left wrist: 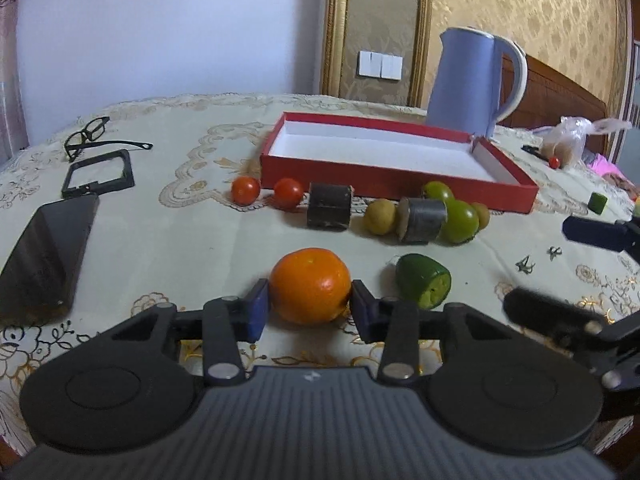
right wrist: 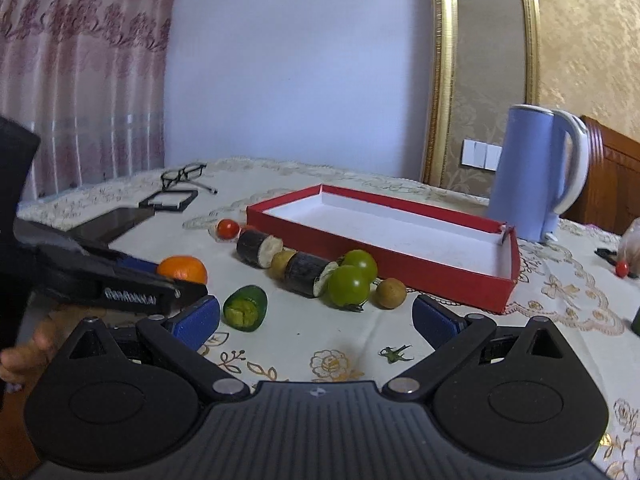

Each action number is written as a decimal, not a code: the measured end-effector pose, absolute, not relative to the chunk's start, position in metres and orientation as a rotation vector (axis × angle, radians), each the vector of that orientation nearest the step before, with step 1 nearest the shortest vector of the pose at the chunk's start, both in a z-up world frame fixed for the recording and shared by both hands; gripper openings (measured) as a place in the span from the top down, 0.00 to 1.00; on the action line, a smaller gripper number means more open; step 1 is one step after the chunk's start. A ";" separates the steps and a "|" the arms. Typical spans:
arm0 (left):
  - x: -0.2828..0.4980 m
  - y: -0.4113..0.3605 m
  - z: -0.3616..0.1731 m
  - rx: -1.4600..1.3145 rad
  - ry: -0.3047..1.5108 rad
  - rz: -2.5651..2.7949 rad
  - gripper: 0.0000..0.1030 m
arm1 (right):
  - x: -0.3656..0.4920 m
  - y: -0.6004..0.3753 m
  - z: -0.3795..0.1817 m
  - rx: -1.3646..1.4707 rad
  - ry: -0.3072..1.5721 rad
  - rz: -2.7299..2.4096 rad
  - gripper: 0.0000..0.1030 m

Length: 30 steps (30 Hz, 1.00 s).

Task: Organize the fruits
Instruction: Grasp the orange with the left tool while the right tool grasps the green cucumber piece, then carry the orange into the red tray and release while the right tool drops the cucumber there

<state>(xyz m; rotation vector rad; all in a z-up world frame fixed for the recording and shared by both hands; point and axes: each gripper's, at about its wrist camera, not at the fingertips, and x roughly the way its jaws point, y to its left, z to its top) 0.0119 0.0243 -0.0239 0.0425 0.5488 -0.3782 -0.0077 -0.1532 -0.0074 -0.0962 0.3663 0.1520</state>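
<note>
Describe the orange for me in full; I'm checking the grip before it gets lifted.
The orange is round, glossy and bright, whole and unpeeled. It sits on the embroidered tablecloth, in front of the red box. The left claw brackets it, blue pads at both flanks, apparently touching. A cut green fruit lies close by, apart.

Table [left wrist: 168, 240] covered by a cream cloth with gold floral embroidery. Lying directly on it: a red shallow box [left wrist: 394, 184] with white lining; a blue kettle [left wrist: 466, 80] behind the box; 2 red tomatoes [left wrist: 245, 190] beside the box's left front corner; 2 dark cane segments [left wrist: 329, 206]; green fruits [left wrist: 462, 216]; an orange [left wrist: 310, 285]; a cut green piece [left wrist: 424, 280]; glasses [left wrist: 90, 134]; a phone [left wrist: 44, 248].
</note>
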 end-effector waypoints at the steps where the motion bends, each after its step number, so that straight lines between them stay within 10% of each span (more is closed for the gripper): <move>1: 0.011 0.027 -0.023 0.038 0.540 -0.369 0.63 | -0.005 -0.152 -0.008 -0.106 0.378 0.159 0.00; 17: 0.009 0.049 -0.008 0.024 0.480 -0.317 0.63 | 0.059 -0.120 -0.014 -0.125 0.607 0.334 0.68; 30: 0.049 -0.011 0.021 0.086 0.477 -0.408 0.63 | 0.021 -0.150 -0.002 -0.079 0.505 0.321 0.70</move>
